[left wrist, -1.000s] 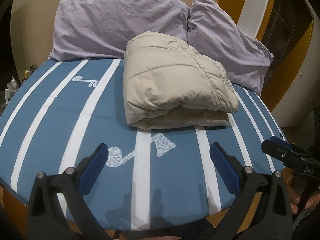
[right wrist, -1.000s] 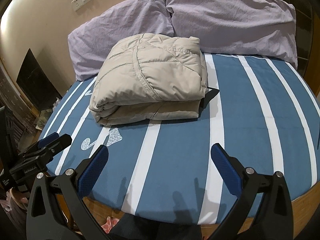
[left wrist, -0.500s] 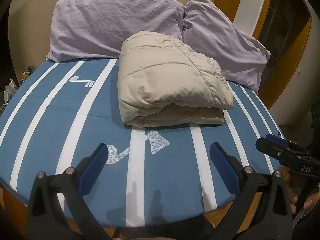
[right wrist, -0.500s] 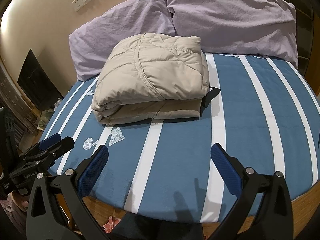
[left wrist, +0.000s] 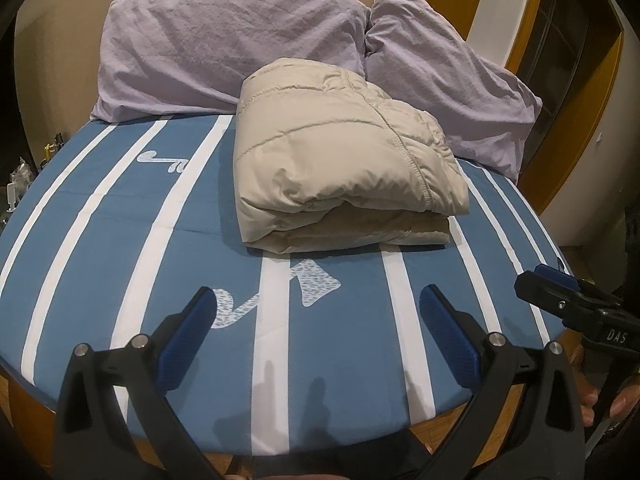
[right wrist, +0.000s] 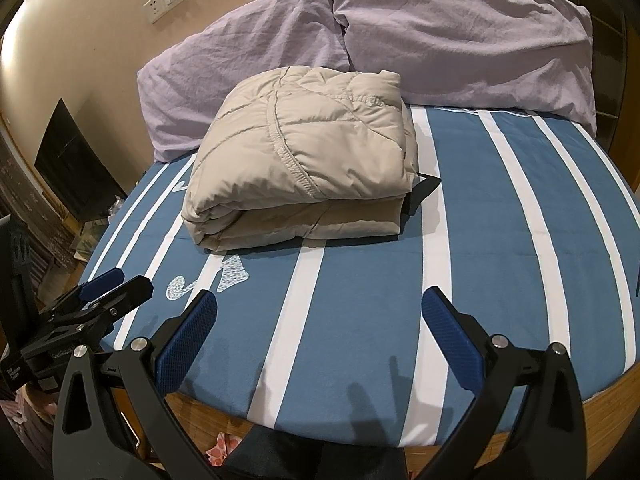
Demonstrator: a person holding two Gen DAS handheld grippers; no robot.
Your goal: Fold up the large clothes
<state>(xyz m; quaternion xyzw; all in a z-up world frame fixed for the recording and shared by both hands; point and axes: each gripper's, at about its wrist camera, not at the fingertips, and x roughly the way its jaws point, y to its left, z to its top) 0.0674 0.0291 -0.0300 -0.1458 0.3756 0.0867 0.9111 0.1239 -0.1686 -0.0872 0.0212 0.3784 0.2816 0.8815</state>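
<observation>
Puffy beige quilted jacket (left wrist: 340,160), folded into a thick rectangular bundle, lies on the blue bed sheet with white stripes (left wrist: 100,240), its far edge against two wrinkled lilac pillows (left wrist: 224,48) that lean on the tan wall. Stitched seams cross the jacket's smooth, slightly glossy shell, and its rolled layers show along the near side, where the lower layers look flatter and duller. In the right wrist view the same jacket (right wrist: 304,152) shows a curved gathered seam across its top, and a dark triangular tab (right wrist: 424,188) pokes out from under its right edge onto a white stripe. Pale speckled musical-note shapes (left wrist: 276,292) are printed on the sheet just in front of the bundle. The left claw (left wrist: 320,312) hangs over the near part of the bed, its black plastic arms spread wide and its ribbed blue pads (left wrist: 192,320) apart, gripping nothing. The right claw (right wrist: 320,312) is likewise spread apart and empty, well short of the jacket. A wooden bed frame edge (right wrist: 600,396) curves below the sheet. A white wall socket plate (right wrist: 166,0) sits on the wall above the pillows.
</observation>
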